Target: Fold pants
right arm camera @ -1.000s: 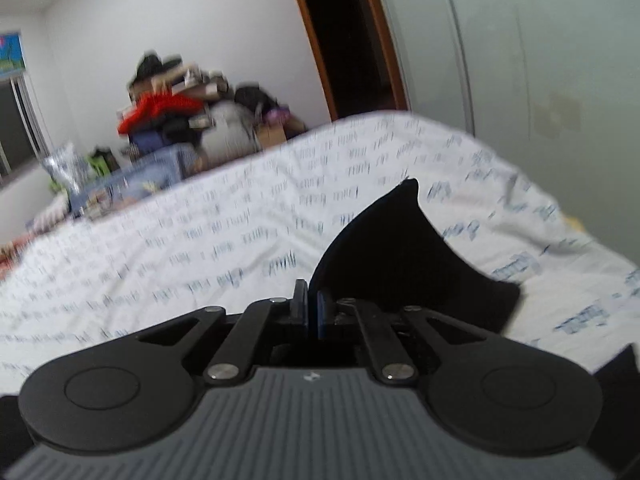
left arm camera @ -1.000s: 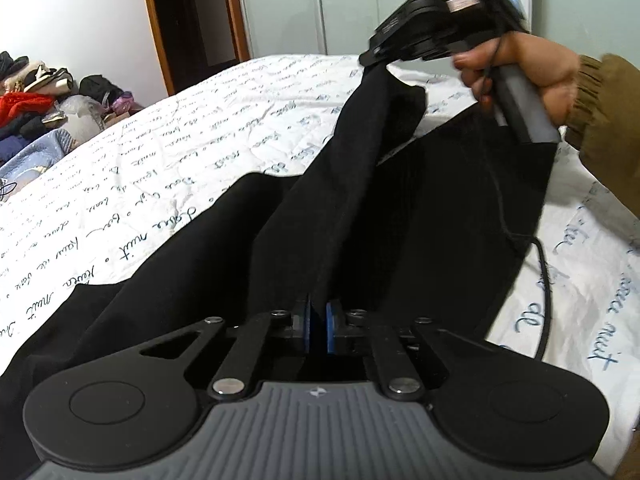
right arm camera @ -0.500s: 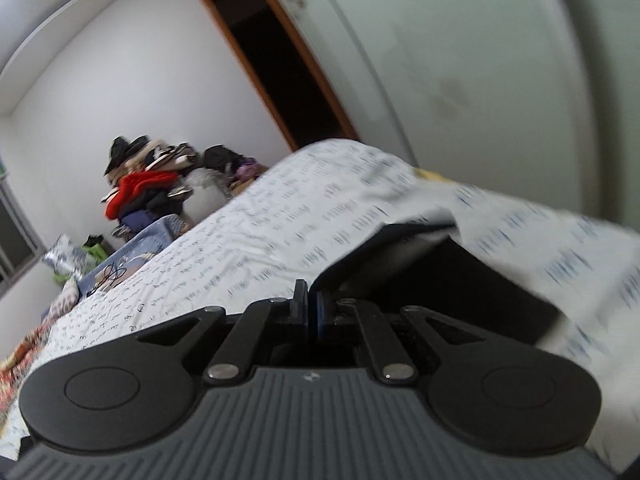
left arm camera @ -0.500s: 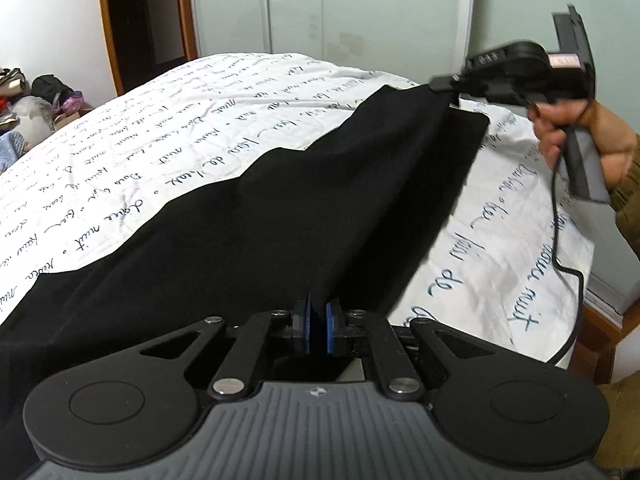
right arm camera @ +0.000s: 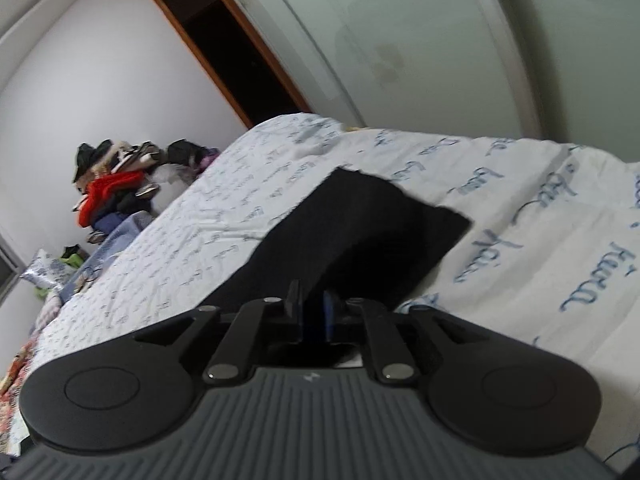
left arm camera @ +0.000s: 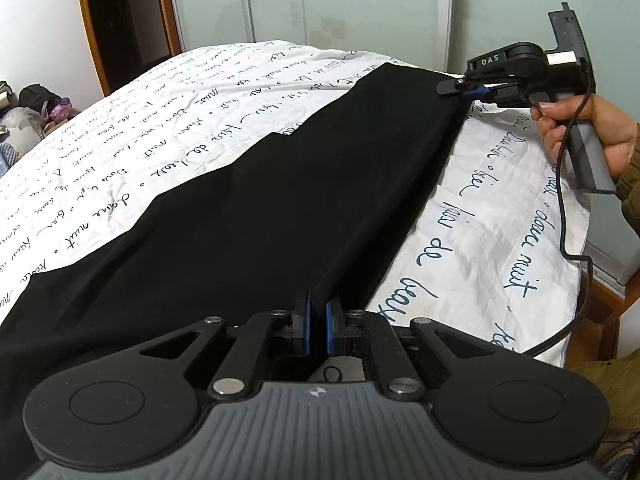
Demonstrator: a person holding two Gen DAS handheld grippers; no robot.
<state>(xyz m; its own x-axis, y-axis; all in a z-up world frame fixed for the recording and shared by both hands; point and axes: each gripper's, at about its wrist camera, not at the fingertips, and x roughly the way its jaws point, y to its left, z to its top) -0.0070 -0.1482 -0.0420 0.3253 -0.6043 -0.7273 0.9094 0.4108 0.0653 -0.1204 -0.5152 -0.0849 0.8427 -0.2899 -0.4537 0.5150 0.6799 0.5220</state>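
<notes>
The black pants (left arm camera: 280,200) lie stretched long and flat across the white bed (left arm camera: 168,120) with blue script print. My left gripper (left arm camera: 317,320) is shut on the near edge of the pants. My right gripper (left arm camera: 466,90) is shut on the far corner of the pants, low over the bed; a hand holds its handle. In the right wrist view my right gripper (right arm camera: 312,312) pinches the black cloth (right arm camera: 360,232), which spreads flat ahead of it.
The bed's right edge (left arm camera: 576,264) drops to a wooden frame. A cable (left arm camera: 572,240) hangs from the right gripper. A pile of clothes (right arm camera: 116,188) sits by the far wall next to a dark doorway (left arm camera: 120,20). Sliding wardrobe doors (left arm camera: 340,4) stand behind the bed.
Both grippers have lowered the lifted pants onto the bed. The right gripper moved away and down, pulling the cloth out long and flat.
</notes>
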